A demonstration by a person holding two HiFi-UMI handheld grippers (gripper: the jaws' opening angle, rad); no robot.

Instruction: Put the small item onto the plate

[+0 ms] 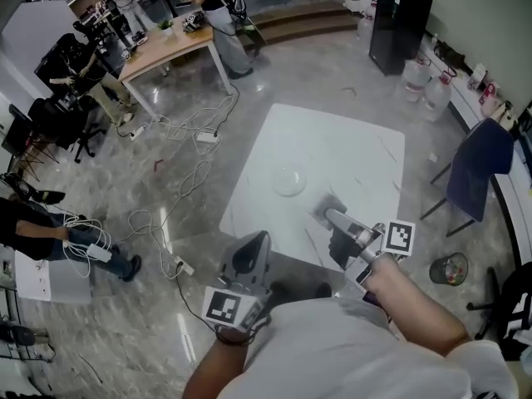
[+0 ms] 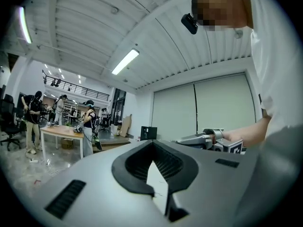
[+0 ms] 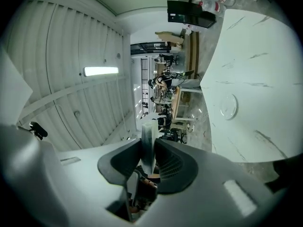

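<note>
Only the right gripper view shows my right tool (image 3: 149, 148) clamped on the small item (image 3: 148, 129). The plate (image 1: 288, 179) lies just ahead, with open desk (image 1: 349, 148) around it. My left tool (image 1: 256, 241), closed and empty, sits off the near edge.

Quick tally: one white table (image 1: 349, 148), one clear plate (image 1: 288, 180) (sitting near its left edge), a left gripper (image 1: 256, 241) plus a right gripper (image 1: 329, 215), one small item (image 3: 149, 143), two water jugs (image 1: 416, 77), one blue chair (image 1: 478, 169), one bin (image 1: 449, 269).

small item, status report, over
Right gripper shut on small item, short of the plate. Left gripper shut, empty. Plate bare, path clear.
</note>
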